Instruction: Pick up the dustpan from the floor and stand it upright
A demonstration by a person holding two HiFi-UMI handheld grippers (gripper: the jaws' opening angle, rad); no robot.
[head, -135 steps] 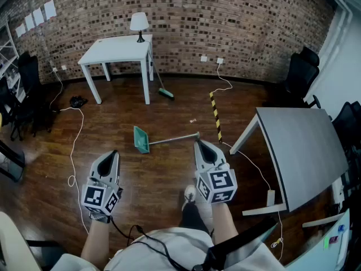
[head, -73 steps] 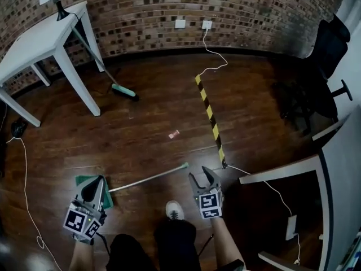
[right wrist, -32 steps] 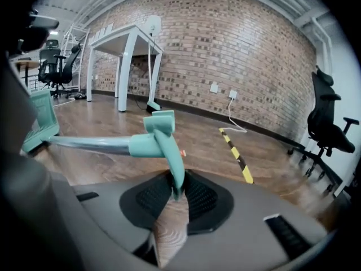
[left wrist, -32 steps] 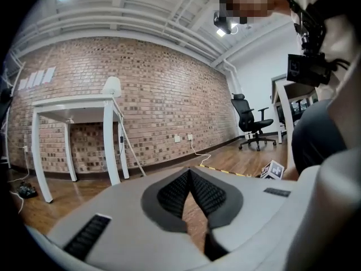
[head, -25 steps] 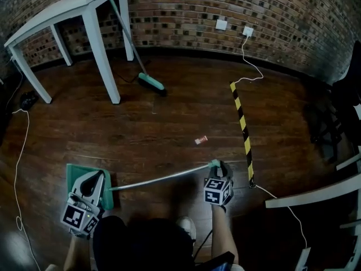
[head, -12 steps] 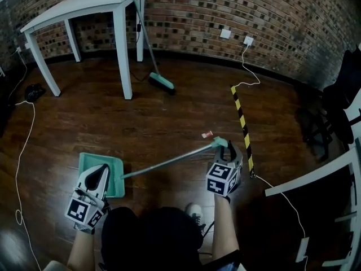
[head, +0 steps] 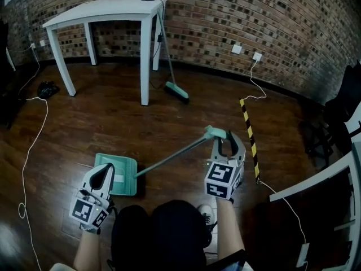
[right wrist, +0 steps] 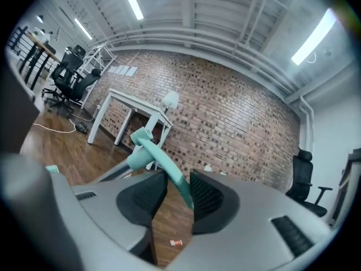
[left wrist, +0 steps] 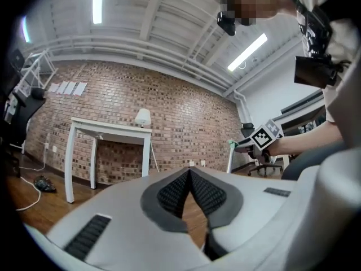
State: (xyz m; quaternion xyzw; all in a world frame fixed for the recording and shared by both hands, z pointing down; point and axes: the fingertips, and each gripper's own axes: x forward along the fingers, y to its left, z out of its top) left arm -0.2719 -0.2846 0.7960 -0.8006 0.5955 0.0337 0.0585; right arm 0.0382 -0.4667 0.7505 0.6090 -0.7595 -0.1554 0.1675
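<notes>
The dustpan's green pan (head: 117, 175) lies on the wooden floor. Its metal handle (head: 169, 157) slants up to the right to a green grip (head: 215, 132). My right gripper (head: 225, 143) carries that raised end. In the right gripper view the green grip (right wrist: 153, 151) runs between the jaws of my right gripper (right wrist: 179, 176) and leans on the right pad; the left pad stands apart from it as the jaws are opening. My left gripper (head: 106, 171) hovers over the pan's near edge. Its tips (left wrist: 189, 174) meet on nothing.
A white table (head: 113, 9) stands by the brick wall, with a green broom (head: 176, 89) leaning on it. A black-and-yellow strip (head: 250, 137) lies on the floor at the right, a white cable (head: 34, 123) at the left. A grey desk edge (head: 316, 176) is near right.
My right gripper has risen with the handle's green end, so the handle slants more steeply. The pan stays on the floor. My left gripper has shifted along with it.
</notes>
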